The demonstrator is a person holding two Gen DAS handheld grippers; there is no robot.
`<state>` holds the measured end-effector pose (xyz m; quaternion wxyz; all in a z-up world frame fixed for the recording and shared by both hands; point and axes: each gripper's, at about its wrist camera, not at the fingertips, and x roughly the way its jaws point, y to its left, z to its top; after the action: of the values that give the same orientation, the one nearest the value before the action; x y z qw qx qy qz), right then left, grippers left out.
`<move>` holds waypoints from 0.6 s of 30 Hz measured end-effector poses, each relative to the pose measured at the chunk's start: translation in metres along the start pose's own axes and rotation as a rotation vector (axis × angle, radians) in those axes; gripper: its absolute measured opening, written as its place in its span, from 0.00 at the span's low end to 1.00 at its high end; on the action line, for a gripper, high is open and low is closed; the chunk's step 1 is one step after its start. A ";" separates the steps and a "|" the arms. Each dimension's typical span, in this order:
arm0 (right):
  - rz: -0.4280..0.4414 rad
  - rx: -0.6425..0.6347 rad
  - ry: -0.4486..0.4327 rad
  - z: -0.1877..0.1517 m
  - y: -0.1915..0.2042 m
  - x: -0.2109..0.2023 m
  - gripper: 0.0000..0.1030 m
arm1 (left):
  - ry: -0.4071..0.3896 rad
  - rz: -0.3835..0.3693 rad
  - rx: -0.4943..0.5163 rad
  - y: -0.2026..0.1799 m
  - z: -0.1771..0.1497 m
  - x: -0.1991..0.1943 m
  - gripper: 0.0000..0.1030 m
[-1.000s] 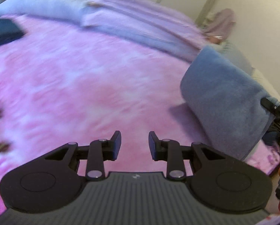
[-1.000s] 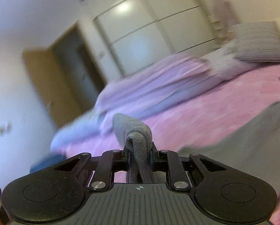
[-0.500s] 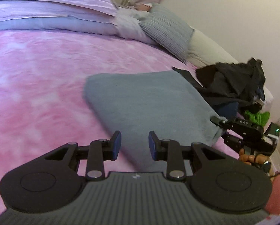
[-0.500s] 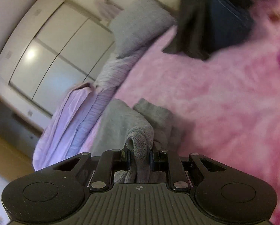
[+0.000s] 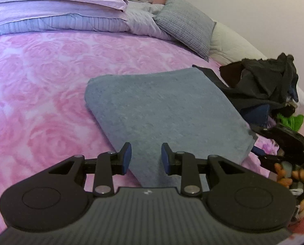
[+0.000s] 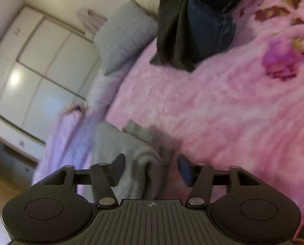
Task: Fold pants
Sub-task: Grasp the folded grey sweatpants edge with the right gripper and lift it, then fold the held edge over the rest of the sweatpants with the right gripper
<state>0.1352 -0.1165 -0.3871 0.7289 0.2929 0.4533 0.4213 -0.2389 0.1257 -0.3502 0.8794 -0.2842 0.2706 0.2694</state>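
The grey pants [image 5: 164, 110] lie folded in a flat rectangle on the pink rose-patterned bedspread [image 5: 39, 85]. My left gripper [image 5: 145, 157] hovers open over their near edge, with nothing between its fingers. In the right wrist view the pants [image 6: 131, 153] show as a grey bundle with a rolled fold lying between the fingers. My right gripper [image 6: 152, 169] is open wide around that fold, with both pads clear of the cloth. The right gripper's body appears at the right edge of the left wrist view, held by a hand [image 5: 284, 173].
A heap of dark clothes [image 5: 264, 81] with a blue denim piece lies on the bed to the right of the pants. Grey and cream pillows [image 5: 184, 28] and folded lilac bedding [image 5: 56, 6] line the far side. White wardrobe doors [image 6: 39, 71] stand behind the bed.
My right gripper was shut on a fold of the grey pants and has now opened, leaving the fold on the bed. My left gripper swung over the folded pants and stayed open.
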 end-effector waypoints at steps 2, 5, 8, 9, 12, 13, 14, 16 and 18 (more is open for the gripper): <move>0.043 0.000 -0.015 0.002 0.001 -0.004 0.53 | -0.007 0.001 0.000 0.001 0.002 -0.002 0.25; 0.031 -0.051 0.065 0.002 0.010 0.010 0.26 | -0.009 0.005 0.006 -0.002 0.003 -0.003 0.25; 0.054 -0.074 0.042 0.004 0.013 0.010 0.11 | -0.005 0.012 0.020 -0.005 0.005 0.000 0.25; 0.121 -0.070 0.018 0.005 0.016 -0.002 0.11 | -0.002 0.017 0.029 -0.006 0.005 0.000 0.25; 0.087 -0.044 -0.005 0.006 0.011 -0.004 0.10 | 0.008 0.042 0.060 -0.009 0.004 0.005 0.25; 0.008 -0.042 0.011 0.005 0.005 0.003 0.10 | 0.017 0.046 0.065 -0.010 0.004 0.009 0.25; -0.035 -0.028 0.014 0.002 -0.002 0.007 0.10 | 0.025 0.051 0.069 -0.009 0.003 0.012 0.25; -0.028 -0.050 -0.036 -0.004 0.003 0.003 0.11 | 0.027 0.064 0.086 -0.010 0.001 0.013 0.25; -0.003 -0.105 -0.098 -0.010 0.019 -0.007 0.11 | 0.031 0.083 0.095 -0.009 0.001 0.013 0.25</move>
<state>0.1180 -0.1131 -0.3733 0.7651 0.2740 0.3947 0.4286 -0.2239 0.1239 -0.3543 0.8759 -0.2346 0.3081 0.2879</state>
